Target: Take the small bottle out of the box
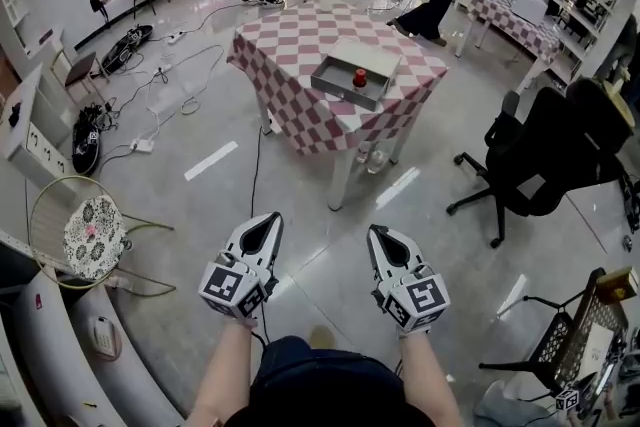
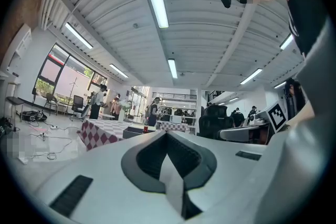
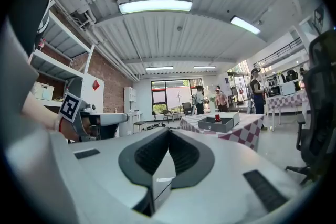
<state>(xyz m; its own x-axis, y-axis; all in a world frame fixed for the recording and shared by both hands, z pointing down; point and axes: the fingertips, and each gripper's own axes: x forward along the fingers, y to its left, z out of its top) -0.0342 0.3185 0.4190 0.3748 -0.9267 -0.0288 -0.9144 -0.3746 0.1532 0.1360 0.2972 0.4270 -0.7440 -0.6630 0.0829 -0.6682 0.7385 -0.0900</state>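
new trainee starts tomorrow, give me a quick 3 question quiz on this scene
1. True or false: the small bottle stands inside the box.
2. What covers the table that the box sits on? A) red-and-white checks B) plain blue C) bare wood
3. Are the jaws of the left tool and the right tool open or shut, and do they hold anything?

Key:
1. True.
2. A.
3. Both are shut and empty, and both are well short of the table.
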